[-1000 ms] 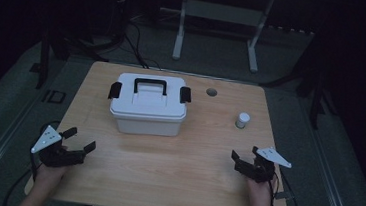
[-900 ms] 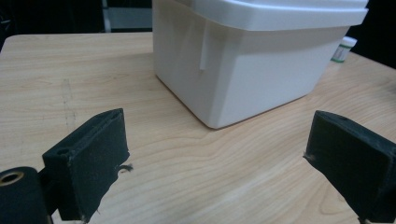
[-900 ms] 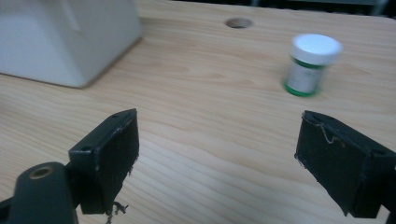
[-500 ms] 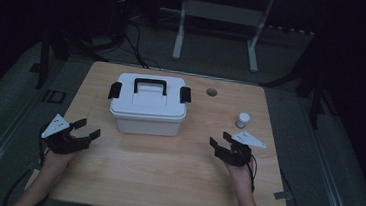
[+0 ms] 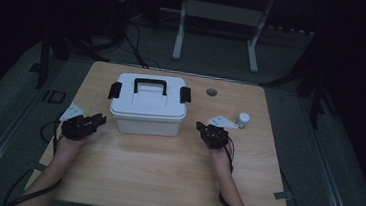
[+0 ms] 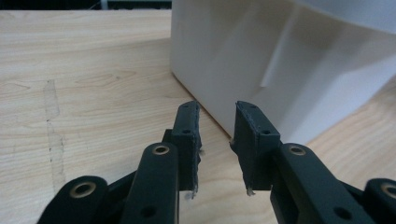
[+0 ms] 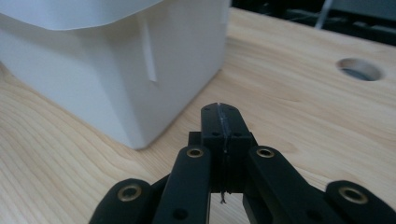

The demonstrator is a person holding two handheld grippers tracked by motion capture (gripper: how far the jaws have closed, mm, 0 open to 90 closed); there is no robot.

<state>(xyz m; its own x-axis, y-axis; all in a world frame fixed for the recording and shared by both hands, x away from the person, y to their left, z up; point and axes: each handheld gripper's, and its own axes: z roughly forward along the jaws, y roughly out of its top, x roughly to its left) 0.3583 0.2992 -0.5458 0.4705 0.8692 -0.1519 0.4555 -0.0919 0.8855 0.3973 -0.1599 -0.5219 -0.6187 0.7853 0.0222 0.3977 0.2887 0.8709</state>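
Left gripper [image 6: 216, 140] slightly open beside white box [image 5: 148, 109], right gripper [image 7: 220, 135] closed empty at other side, lid on, contents hidden

Overhead view facing forward; both gripper views close, low, sharing the white box [image 5: 147, 111]

We see our right gripper [image 7: 221, 109] low over the wooden table [image 7: 299, 112], its two black jaws pressed flat together with nothing between them. Just ahead and to the left stands the white box [image 7: 116, 70]; one of its lower corners sits near our jaw tips without touching. A round hole [image 7: 360, 69] lies in the tabletop farther off at the right.
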